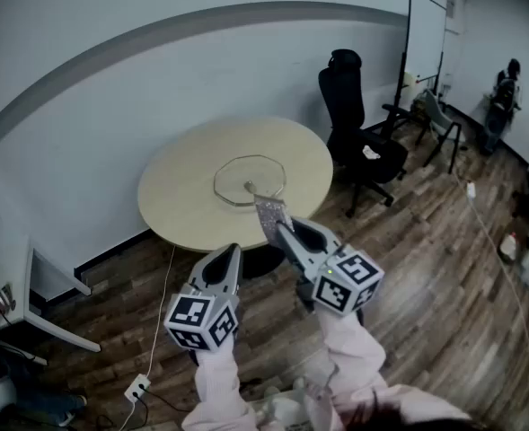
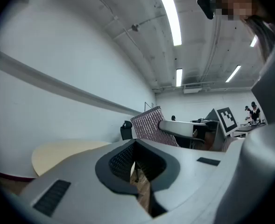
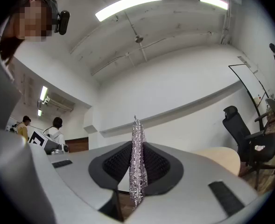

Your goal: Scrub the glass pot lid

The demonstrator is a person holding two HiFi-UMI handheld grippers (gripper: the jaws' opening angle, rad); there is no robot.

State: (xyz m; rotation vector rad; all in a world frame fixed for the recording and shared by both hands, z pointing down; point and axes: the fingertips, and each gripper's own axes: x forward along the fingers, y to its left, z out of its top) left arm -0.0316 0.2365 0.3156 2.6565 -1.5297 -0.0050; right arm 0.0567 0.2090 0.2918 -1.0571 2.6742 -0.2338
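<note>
lying flat near the middle of the round beige table, the glass pot lid sits at the centre of the head view with its small knob up. just below it in the frame, the right gripper has its jaws clamped on a silvery mesh scouring cloth, whose upper edge overlaps the lid's near rim in the picture; whether they touch cannot be told from there. in the right gripper view the cloth stands upright as a thin edge-on strip pinched between the dark pads of the right gripper, against the white wall, with the table off at the lower right.

the left gripper is at lower centre-left of the head view, beside the right one and lower in the frame, above the wooden floor. in its own view the jaws of the left gripper are pressed together with nothing between them, and the cloth and the right gripper appear at centre right.

a black office chair stands just right of the table, and a whiteboard stands against the wall at upper right.
</note>
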